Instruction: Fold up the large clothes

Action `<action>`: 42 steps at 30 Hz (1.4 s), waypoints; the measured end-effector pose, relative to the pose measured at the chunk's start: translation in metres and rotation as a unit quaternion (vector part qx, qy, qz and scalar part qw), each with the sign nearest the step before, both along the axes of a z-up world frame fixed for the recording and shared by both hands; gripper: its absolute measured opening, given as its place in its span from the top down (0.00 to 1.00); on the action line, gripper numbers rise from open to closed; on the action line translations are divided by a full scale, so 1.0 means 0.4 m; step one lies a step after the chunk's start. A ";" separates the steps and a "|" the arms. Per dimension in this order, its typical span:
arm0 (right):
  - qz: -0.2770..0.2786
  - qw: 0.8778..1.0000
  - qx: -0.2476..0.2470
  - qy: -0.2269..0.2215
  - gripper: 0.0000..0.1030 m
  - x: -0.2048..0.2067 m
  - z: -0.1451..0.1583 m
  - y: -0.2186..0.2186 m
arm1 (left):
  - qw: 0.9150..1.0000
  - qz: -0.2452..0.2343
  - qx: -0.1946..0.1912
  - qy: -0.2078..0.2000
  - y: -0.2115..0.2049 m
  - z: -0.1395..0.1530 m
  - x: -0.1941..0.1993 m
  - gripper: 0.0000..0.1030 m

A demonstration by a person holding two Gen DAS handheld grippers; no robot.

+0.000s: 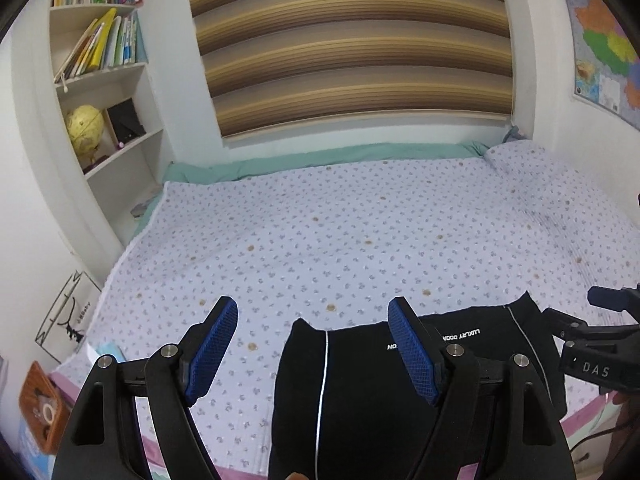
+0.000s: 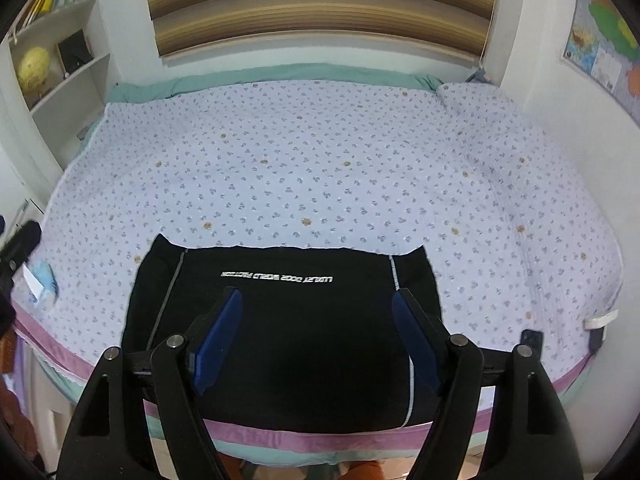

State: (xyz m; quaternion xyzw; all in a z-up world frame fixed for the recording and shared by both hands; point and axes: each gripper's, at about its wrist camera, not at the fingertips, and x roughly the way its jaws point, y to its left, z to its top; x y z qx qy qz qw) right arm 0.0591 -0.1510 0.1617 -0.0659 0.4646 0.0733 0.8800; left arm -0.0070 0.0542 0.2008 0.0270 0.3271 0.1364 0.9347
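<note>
Black garment (image 2: 288, 336) folded to a flat rectangle at near edge of bed (image 2: 320, 168); matte knit, thin white piping, white lettering. Quilted floral bedspread beneath. Left hand-held gripper (image 1: 312, 344) and right hand-held gripper (image 2: 316, 340) both spread wide, empty, blue textured pads (image 1: 212, 352).

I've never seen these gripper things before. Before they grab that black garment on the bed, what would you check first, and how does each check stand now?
1. Left gripper open: ok.
2. Right gripper open: ok.
3. Black garment lying flat on the bedspread: ok.
4. Garment fully on the bed: not ok, its near edge hangs over the side.
5. Nothing lying on the garment: ok.
6. Sleeves tucked or spread: cannot tell.
</note>
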 end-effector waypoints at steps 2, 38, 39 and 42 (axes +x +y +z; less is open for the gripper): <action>0.001 1.000 -0.006 -0.002 0.23 0.001 -0.001 0.001 | 1.000 0.000 -0.001 0.000 0.002 -0.003 0.005 0.24; 0.000 1.000 -0.006 0.028 0.23 0.041 -0.049 -0.005 | 0.998 -0.012 -0.052 0.042 0.018 -0.066 0.081 0.24; 0.001 1.000 -0.007 0.029 0.23 0.042 -0.051 -0.005 | 0.998 -0.012 -0.053 0.043 0.018 -0.067 0.082 0.24; 0.000 1.000 -0.006 0.030 0.23 0.042 -0.052 -0.004 | 0.997 -0.011 -0.054 0.044 0.020 -0.069 0.082 0.24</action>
